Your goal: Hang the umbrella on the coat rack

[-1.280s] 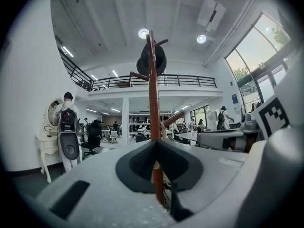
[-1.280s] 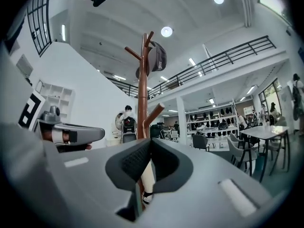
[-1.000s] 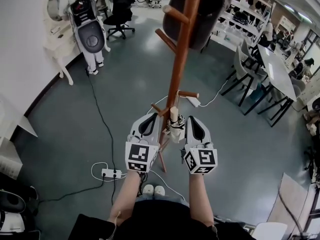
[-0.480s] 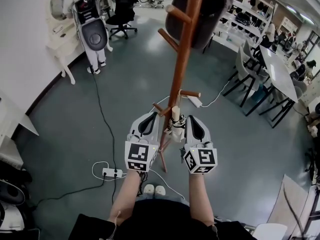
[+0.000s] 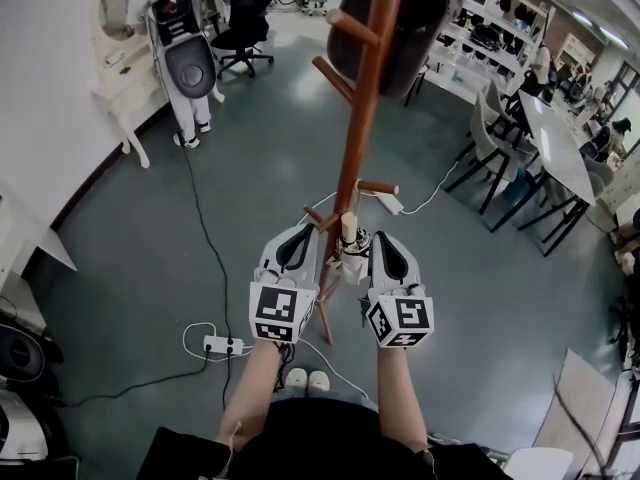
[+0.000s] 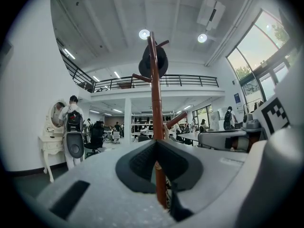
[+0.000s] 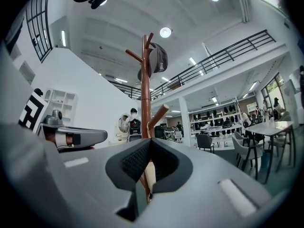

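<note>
A tall wooden coat rack [image 5: 360,108] stands on the grey floor straight ahead of me, with a dark cap [image 5: 400,13] on its top pegs. A folded umbrella with a cream handle [image 5: 348,232] hangs at a low peg [image 5: 378,187], between my two grippers. The left gripper [image 5: 303,232] is level just left of the pole, shut and empty. The right gripper [image 5: 386,236] is level just right of the umbrella, also shut and empty. In the left gripper view the pole [image 6: 156,89] rises beyond the shut tips [image 6: 155,142]. In the right gripper view the cream handle [image 7: 148,175] shows behind the shut tips [image 7: 149,140].
A power strip [image 5: 222,347] and cables lie on the floor to the left of my feet. A person with a backpack [image 5: 180,58] stands by a white cabinet [image 5: 118,73] at the back left. Tables and chairs [image 5: 530,138] fill the right side.
</note>
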`<state>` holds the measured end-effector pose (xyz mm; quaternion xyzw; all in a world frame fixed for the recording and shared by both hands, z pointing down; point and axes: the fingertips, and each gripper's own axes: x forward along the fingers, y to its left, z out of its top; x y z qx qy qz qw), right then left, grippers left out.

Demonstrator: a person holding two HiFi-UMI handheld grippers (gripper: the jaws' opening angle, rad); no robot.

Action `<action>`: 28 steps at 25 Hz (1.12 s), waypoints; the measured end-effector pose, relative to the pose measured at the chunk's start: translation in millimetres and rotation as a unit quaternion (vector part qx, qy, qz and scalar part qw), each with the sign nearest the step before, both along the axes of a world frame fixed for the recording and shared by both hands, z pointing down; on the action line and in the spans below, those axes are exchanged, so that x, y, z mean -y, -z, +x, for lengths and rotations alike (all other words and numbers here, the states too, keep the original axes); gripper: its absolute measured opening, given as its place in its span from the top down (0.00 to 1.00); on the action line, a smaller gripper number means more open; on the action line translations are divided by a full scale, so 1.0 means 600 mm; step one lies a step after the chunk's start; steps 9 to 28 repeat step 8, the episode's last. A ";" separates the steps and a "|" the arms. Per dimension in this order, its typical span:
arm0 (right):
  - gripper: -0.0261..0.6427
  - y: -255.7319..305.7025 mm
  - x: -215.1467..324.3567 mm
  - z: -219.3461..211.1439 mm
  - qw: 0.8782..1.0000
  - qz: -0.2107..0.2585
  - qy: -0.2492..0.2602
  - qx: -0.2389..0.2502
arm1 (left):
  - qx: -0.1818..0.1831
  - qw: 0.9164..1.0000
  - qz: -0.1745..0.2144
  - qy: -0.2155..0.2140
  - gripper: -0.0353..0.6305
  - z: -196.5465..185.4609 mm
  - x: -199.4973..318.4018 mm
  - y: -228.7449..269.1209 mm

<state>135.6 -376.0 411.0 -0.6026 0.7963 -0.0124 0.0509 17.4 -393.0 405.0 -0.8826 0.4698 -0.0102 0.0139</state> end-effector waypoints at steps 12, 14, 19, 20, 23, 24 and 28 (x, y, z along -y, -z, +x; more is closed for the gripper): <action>0.95 0.003 -0.005 0.006 1.000 -0.002 0.000 0.000 | 0.002 1.000 -0.002 0.002 0.94 0.005 -0.006 0.006; 0.95 0.003 -0.005 0.006 1.000 -0.002 0.000 0.000 | 0.002 1.000 -0.002 0.002 0.94 0.005 -0.006 0.006; 0.95 0.003 -0.005 0.006 1.000 -0.002 0.000 0.000 | 0.002 1.000 -0.002 0.002 0.94 0.005 -0.006 0.006; 0.95 0.003 -0.005 0.006 1.000 -0.002 0.000 0.000 | 0.002 1.000 -0.002 0.002 0.94 0.005 -0.006 0.006; 0.95 0.003 -0.005 0.006 1.000 -0.002 0.000 0.000 | 0.002 1.000 -0.002 0.002 0.94 0.005 -0.006 0.006; 0.95 0.003 -0.005 0.006 1.000 -0.002 0.000 0.000 | 0.002 1.000 -0.002 0.002 0.94 0.005 -0.006 0.006; 0.95 0.003 -0.005 0.006 1.000 -0.002 0.000 0.000 | 0.002 1.000 -0.002 0.002 0.94 0.005 -0.006 0.006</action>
